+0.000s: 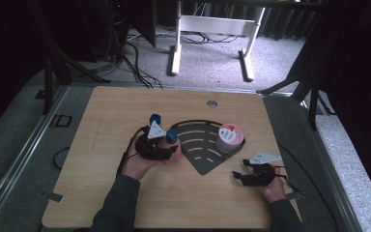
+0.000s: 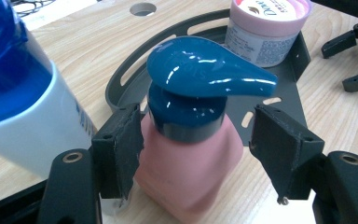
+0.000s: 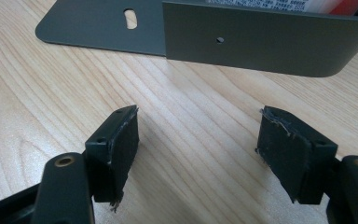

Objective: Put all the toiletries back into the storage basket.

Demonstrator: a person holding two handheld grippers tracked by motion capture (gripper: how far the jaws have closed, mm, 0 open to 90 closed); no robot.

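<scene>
A pink pump bottle (image 2: 189, 163) with a dark blue pump head (image 2: 205, 70) stands on the wooden table between the jaws of my left gripper (image 2: 196, 135). The left pad (image 2: 126, 144) lies close against the bottle. The right pad (image 2: 279, 144) stands clear of it, so the gripper is open. In the high view this bottle (image 1: 172, 145) is just left of a dark fan-shaped tray (image 1: 200, 162), with my left gripper (image 1: 163, 147) at it. My right gripper (image 1: 237, 177) rests open near the tray's front right, and its jaws (image 3: 198, 140) face the tray wall (image 3: 261, 42) with bare wood between them.
A white bottle with a blue cap (image 2: 23, 107) stands close beside the pink bottle, behind my left gripper (image 1: 154, 119). A pink-lidded jar (image 1: 229, 137) sits on the tray's right side (image 2: 265, 28). A round hole (image 1: 212, 103) is in the table's far middle.
</scene>
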